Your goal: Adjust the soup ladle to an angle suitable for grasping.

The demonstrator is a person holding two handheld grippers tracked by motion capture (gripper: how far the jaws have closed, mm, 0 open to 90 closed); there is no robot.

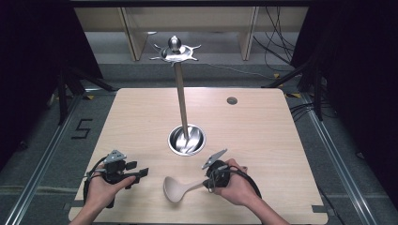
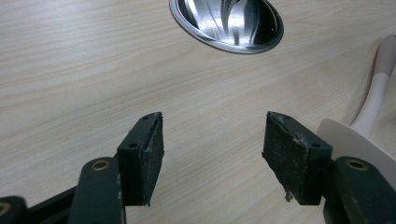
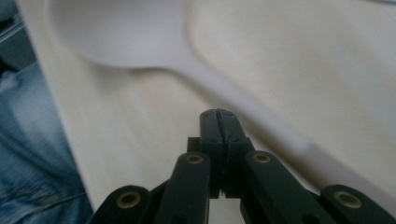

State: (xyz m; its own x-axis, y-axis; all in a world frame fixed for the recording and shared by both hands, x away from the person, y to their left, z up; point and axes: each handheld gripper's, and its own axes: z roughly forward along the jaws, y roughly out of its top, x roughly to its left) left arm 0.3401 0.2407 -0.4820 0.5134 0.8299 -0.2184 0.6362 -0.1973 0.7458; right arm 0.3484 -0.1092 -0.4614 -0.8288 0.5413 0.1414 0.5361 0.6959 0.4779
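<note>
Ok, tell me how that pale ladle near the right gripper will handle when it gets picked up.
The ladle looks like one rigid moulded piece, so probably stiff, not floppy. Its smooth, slim handle may slip or twist between flat pads. The broad bowl at one end likely makes it bowl-heavy, so gripped far back it could droop.

Even overhead light falls on the desk (image 1: 263, 126) while the room around it stays dark. Glare streaks the steel bowl (image 1: 187, 139). Up close, the pale ladle (image 3: 140, 37) blurs softly.
</note>
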